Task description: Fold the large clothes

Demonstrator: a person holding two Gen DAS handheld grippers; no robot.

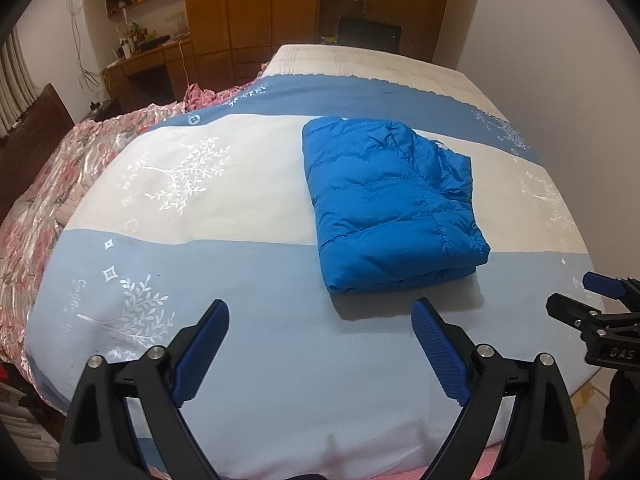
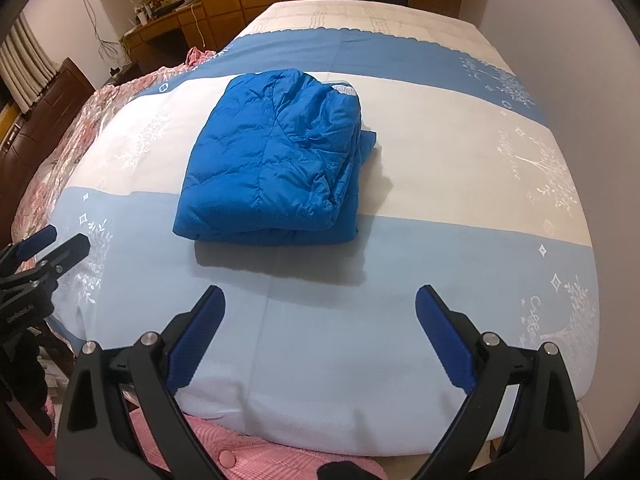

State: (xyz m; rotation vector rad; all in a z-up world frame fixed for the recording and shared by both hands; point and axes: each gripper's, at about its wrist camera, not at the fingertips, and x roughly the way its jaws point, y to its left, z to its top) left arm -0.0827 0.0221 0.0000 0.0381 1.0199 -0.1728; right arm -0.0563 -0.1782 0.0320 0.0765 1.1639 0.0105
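Two grippers are in your hands, and both are wide apart with nothing between the blue pads. Your left gripper [image 1: 320, 312] hangs over the light blue stripe of the bed cover [image 1: 248, 280]. Your right gripper [image 2: 320, 300] hangs over the same stripe, a bit to the side.

Look outward from your left gripper. The blue puffy jacket [image 1: 390, 204] lies ahead at about one o'clock, apart from the pads. From your right gripper, the jacket [image 2: 276, 164] lies ahead at about eleven o'clock. So it sits between your two hands, a little farther up the bed.

It is already folded into a thick bundle. Its long side runs away from you, from six o'clock to twelve o'clock. The near short edge faces both grippers. Neither hand looks much nearer than the other.

I think the fold is nearly done or done. If you want one more fold, each hand could take a near corner and carry it up toward twelve o'clock.
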